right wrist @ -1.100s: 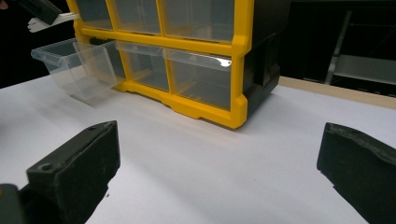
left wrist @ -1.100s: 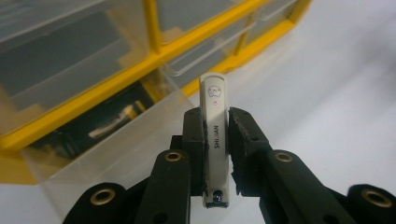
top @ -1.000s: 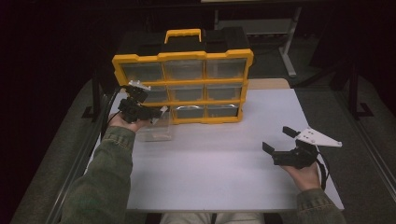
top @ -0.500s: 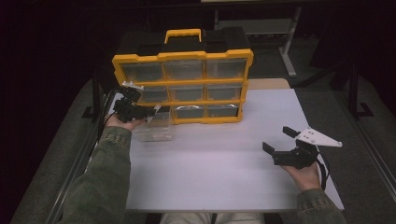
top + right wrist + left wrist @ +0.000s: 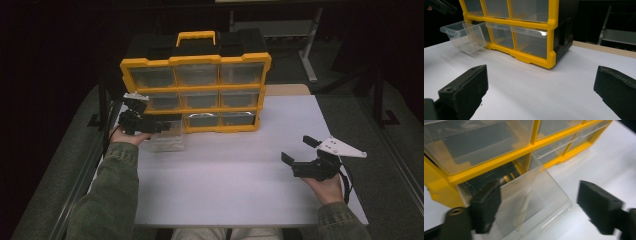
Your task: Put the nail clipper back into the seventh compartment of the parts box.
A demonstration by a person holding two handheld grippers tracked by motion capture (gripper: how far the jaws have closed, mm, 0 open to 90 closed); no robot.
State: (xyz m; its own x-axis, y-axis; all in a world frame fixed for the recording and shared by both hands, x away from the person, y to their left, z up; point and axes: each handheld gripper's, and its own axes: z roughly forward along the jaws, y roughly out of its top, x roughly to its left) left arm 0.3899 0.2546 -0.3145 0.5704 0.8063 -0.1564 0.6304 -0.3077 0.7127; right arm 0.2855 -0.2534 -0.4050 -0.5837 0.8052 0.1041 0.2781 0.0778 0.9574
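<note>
Left gripper view is showing the left gripper (image 5: 534, 207) opening wide, letting go of the light, slippery clear plastic drawer (image 5: 531, 202); gripping its thin front wall looks best.

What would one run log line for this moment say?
left tongs: just opened, astride clear drawer | drawer: pulled out of yellow organizer, front on table | right tongs: open, empty

A white table (image 5: 240, 185) carries a yellow organizer box (image 5: 196, 92) standing upright at its far edge, and a clear plastic drawer (image 5: 167, 139) pulled out of the box's lower left slot rests tilted on the tabletop.
</note>
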